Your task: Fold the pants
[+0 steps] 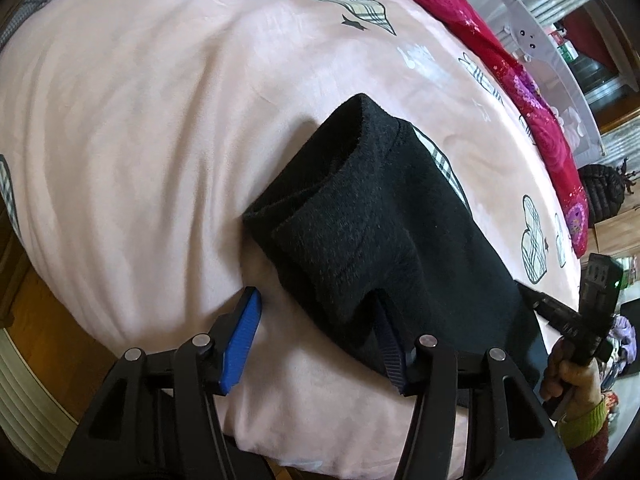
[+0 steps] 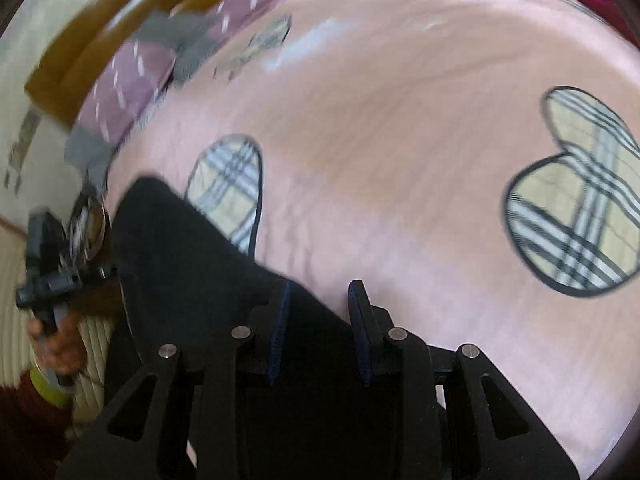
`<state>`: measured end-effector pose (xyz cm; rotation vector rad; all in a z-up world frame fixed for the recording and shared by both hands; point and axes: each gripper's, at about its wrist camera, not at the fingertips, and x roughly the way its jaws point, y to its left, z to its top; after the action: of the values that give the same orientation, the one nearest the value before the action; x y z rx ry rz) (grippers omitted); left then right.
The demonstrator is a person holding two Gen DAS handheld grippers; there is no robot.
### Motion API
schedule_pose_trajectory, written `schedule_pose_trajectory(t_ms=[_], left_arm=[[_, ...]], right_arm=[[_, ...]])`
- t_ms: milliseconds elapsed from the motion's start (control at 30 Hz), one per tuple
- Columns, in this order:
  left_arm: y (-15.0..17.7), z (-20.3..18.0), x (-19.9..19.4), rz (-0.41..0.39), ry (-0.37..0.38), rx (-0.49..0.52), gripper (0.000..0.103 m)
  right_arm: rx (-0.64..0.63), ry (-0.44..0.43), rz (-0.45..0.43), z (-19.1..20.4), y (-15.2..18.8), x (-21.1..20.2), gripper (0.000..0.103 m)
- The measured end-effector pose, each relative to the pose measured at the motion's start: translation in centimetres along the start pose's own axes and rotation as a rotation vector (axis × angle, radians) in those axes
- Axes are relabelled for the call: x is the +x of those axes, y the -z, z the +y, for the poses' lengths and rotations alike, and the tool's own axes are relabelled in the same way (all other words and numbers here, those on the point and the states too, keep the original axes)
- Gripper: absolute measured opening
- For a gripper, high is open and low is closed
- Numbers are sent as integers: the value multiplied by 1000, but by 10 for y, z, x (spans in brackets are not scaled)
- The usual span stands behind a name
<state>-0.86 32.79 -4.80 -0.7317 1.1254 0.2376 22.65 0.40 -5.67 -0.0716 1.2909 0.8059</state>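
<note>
Item: black pants [image 1: 384, 216], folded into a thick bundle, on the pink bedcover [image 1: 140, 120].

Position: the bundle's long axis runs from the left tool [image 1: 320, 340] diagonally up and away toward the red blanket [image 1: 500, 60]; its near end sits at that tool.

Left tool: jaws wide, one blue pad [image 1: 240, 340] bare on the bedcover beside the pants, the other under the cloth edge; not clamped.

Right tool [image 2: 322, 328]: jaws narrow, black cloth between them; whether the pads pinch it cannot be told.

Nearer hand: judged the left, set at the bundle's end.
</note>
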Motion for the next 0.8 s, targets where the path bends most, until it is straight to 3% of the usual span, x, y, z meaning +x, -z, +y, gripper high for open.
schedule_pose_trajectory(t_ms=[100, 267, 400, 467, 567, 800], left_arm=[[-2, -3, 5, -4, -10, 6, 56], [-8, -8, 10, -22, -20, 3, 56], [-11, -16, 13, -58, -44, 23, 36], [-12, -24, 12, -69, -37, 49, 23], [-14, -30, -4, -109, -13, 74, 17], [-15, -37, -58, -203, 96, 133, 17]], right_arm=[[-101, 45, 63, 13, -1, 15, 32], [-144, 24, 114, 17, -5, 22, 32], [-189, 19, 132, 22, -1, 24, 27], [-206, 43, 127, 27, -1, 24, 14], [-266, 136, 83, 47, 1, 16, 5], [-271, 225, -118, 67, 0, -42, 5]])
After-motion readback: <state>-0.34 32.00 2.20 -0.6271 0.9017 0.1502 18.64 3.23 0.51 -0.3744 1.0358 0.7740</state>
